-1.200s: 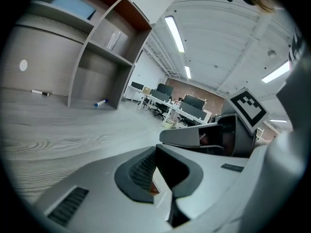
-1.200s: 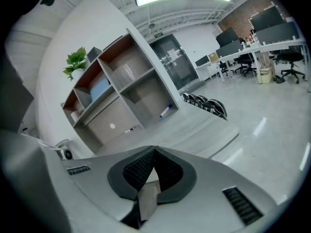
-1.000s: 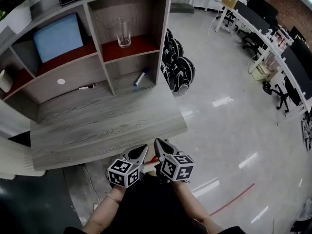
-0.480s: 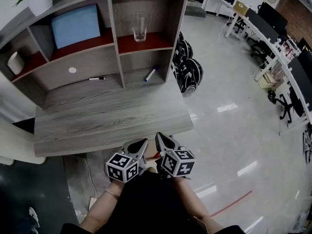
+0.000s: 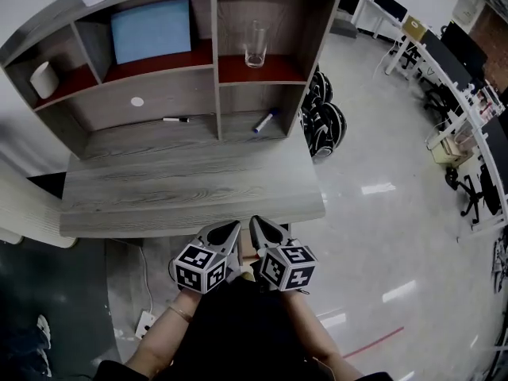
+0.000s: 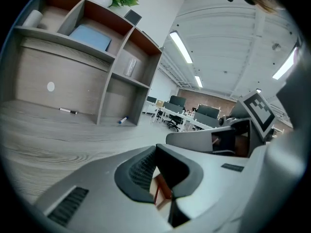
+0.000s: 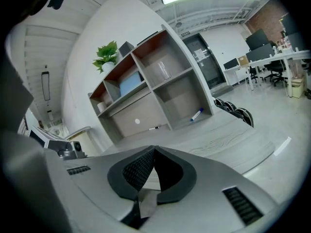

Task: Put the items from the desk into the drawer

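Observation:
A blue-capped marker (image 5: 264, 122) lies in the lower right shelf bay on the grey desk (image 5: 190, 189). A thin black pen (image 5: 176, 120) lies in the bay to its left. Both grippers hover side by side just off the desk's front edge, below its top. My left gripper (image 5: 230, 228) is shut with nothing between its pads, its tips meeting in the left gripper view (image 6: 156, 147). The right gripper (image 5: 256, 223) is also shut and empty (image 7: 154, 150). A brown, red-edged piece (image 5: 247, 249) shows between them under the desk edge; what it is I cannot tell.
The shelf unit (image 5: 214, 70) stands at the back of the desk with a glass (image 5: 255, 44), a blue folder (image 5: 152, 28) and a white roll (image 5: 44, 78). Black wheels (image 5: 325, 121) sit on the floor to the right. Office desks and chairs (image 5: 444, 94) fill the far right.
The head view has swung, so the desk and shelf now sit further right and squarer. Both grippers stay shut and together, a little closer to the desk's front edge.

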Demonstrator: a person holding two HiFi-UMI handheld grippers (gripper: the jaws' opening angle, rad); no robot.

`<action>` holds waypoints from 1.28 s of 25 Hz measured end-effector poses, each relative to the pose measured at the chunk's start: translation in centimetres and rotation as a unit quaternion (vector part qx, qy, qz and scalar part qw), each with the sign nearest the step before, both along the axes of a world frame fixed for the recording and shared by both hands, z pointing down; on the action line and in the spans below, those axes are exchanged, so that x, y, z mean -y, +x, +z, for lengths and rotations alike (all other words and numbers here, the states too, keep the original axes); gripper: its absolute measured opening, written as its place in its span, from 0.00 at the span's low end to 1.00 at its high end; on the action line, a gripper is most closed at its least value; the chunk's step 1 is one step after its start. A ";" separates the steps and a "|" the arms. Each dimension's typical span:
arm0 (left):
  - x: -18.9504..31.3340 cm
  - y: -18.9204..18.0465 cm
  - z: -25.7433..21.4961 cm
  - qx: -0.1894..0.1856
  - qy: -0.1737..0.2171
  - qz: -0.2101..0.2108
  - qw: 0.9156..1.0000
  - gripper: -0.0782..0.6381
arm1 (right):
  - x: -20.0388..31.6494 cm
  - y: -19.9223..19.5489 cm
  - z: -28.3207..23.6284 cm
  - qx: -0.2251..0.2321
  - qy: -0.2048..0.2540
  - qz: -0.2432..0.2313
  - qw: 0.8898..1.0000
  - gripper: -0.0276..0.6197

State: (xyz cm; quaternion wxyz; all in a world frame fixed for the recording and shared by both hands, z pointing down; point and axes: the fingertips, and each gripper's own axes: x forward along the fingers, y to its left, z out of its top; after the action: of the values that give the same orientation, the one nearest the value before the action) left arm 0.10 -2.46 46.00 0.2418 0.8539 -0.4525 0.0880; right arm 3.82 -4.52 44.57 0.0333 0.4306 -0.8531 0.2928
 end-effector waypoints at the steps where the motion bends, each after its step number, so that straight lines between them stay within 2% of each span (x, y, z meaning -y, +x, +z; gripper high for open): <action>1: 0.1 -0.3 -0.1 -0.001 0.000 -0.005 1.000 0.15 | 0.0 -0.5 -0.1 -0.003 0.003 -0.011 1.000 0.03; 8: 1.2 -3.7 -1.2 0.012 0.012 -0.047 0.999 0.15 | 1.4 -5.2 -1.0 -0.031 0.022 -0.095 0.995 0.03; 14: 3.4 -9.2 -2.5 0.027 0.031 -0.096 0.995 0.15 | 5.4 -9.2 -1.8 -0.075 0.057 -0.151 0.984 0.03; 19: 6.3 -13.8 -2.6 0.053 0.033 -0.121 0.991 0.15 | 8.9 -12.8 -1.5 -0.097 0.062 -0.193 0.975 0.03; 25: 9.9 -16.8 -1.8 0.080 0.035 -0.123 0.989 0.15 | 13.3 -15.9 0.3 -0.149 0.076 -0.233 0.958 0.03; 32: 14.1 -19.9 0.1 0.072 0.032 -0.135 0.988 0.15 | 18.4 -18.9 3.0 -0.158 0.058 -0.250 0.954 0.04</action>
State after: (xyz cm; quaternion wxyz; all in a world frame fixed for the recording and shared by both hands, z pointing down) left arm -19.80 -16.60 46.12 0.1909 0.7837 -0.5823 0.1013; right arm -15.10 -22.89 47.52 0.2149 0.2458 -0.9327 0.1535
